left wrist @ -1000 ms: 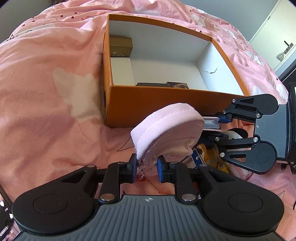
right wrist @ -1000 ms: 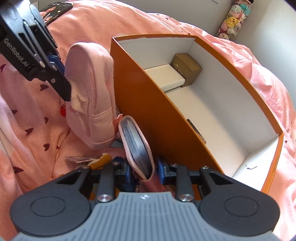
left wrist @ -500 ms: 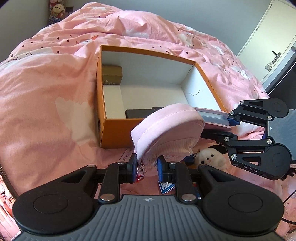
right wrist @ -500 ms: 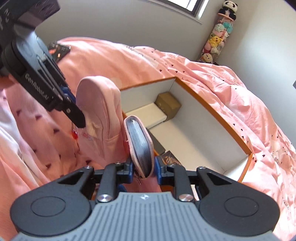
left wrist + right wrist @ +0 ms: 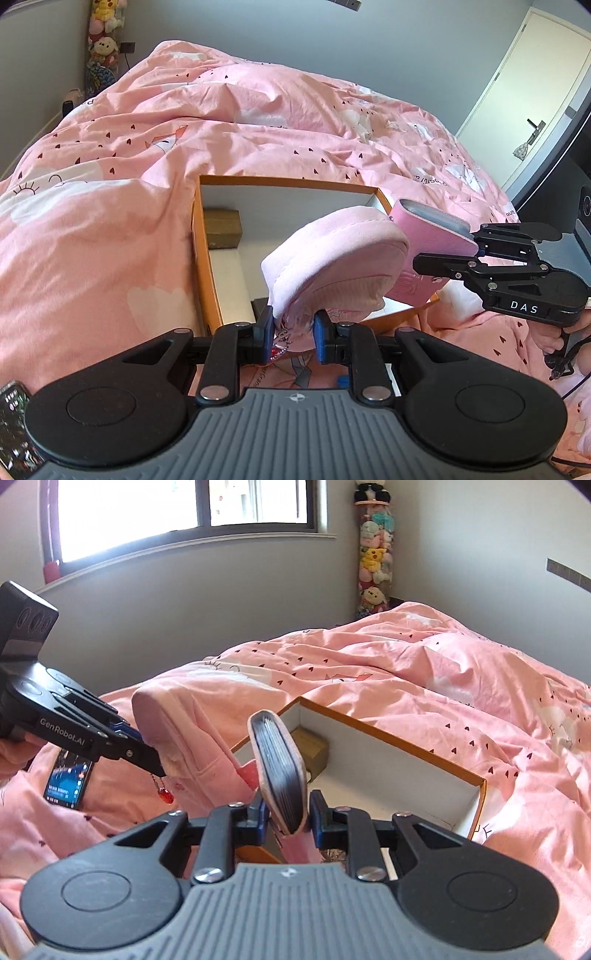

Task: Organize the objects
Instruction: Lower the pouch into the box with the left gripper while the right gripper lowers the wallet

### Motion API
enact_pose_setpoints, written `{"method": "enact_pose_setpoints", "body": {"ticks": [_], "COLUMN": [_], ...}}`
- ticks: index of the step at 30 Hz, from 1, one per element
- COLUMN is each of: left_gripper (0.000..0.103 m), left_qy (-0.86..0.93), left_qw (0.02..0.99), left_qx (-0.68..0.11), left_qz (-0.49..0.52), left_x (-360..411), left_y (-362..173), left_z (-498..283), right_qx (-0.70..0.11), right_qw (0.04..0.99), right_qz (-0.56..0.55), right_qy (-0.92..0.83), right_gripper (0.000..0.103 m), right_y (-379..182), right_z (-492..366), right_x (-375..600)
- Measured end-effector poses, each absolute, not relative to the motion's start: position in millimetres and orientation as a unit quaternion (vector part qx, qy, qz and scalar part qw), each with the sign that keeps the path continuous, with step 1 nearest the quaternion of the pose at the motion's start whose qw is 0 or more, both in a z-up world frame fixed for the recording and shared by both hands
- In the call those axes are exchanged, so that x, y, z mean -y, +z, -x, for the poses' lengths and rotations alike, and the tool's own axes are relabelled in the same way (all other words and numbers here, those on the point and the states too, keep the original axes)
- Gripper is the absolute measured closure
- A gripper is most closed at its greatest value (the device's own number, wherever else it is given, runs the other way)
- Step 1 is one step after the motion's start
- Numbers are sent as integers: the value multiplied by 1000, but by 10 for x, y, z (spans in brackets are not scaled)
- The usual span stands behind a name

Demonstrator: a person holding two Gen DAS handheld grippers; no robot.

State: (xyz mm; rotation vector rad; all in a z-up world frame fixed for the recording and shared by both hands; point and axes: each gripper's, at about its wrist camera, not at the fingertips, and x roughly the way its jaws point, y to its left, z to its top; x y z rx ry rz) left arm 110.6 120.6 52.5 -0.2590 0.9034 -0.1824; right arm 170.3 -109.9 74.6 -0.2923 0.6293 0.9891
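Note:
My left gripper [image 5: 293, 338] is shut on the lower edge of a soft pale pink pouch [image 5: 332, 266], held in the air over the near end of the orange box [image 5: 199, 258]. A small red charm [image 5: 165, 795] dangles from that pouch [image 5: 184, 734]. My right gripper [image 5: 287, 818] is shut on a pink album [image 5: 279, 771] with dark page edges, upright above the orange box [image 5: 406, 746]. In the left wrist view the pink album [image 5: 432, 240] and the right gripper [image 5: 476, 249] hang just right of the pouch. The left gripper [image 5: 144, 749] enters the right wrist view from the left.
The box lies on a pink bedspread [image 5: 110, 221] and holds a small brown carton [image 5: 222, 229] in its far corner. A phone [image 5: 68, 781] lies on the bed at the left. A tall tube of plush toys [image 5: 373, 554] stands in the room corner. A door [image 5: 532, 96] is at the right.
Both grippers have risen with the pouch and the album, from beside the box's near wall to above its rim. The box now looks smaller and lower; the right gripper has also rolled.

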Motion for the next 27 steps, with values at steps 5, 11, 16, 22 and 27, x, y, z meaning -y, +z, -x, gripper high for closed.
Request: {"method": "enact_pose_setpoints", "body": {"ticks": [5, 11, 16, 22, 27], "left_gripper": [79, 79, 79, 79, 79], "left_qy": [-84, -102, -126, -137, -128], "left_qw": [871, 833, 796, 764, 753], "left_qx": [-473, -539, -590, -630, -646], "left_qz": [100, 68, 44, 19, 18], "left_x": [-1259, -1203, -1162, -1133, -1197], "left_y": [448, 217, 29, -172, -294], "left_z": [-1562, -2040, -2375, -2663, -2763], "right_qx": [-353, -452, -503, -555, -579], "right_qw": [820, 787, 759, 714, 692], "right_qz": [88, 21, 0, -19, -30], "right_qy": [442, 420, 413, 426, 431], "right_gripper": [79, 79, 79, 78, 78], "right_y": [656, 248, -77, -436, -657], "right_z": [-2172, -2833, -3229, -3596, -3772], "right_x": [1024, 832, 617, 342, 206]}}
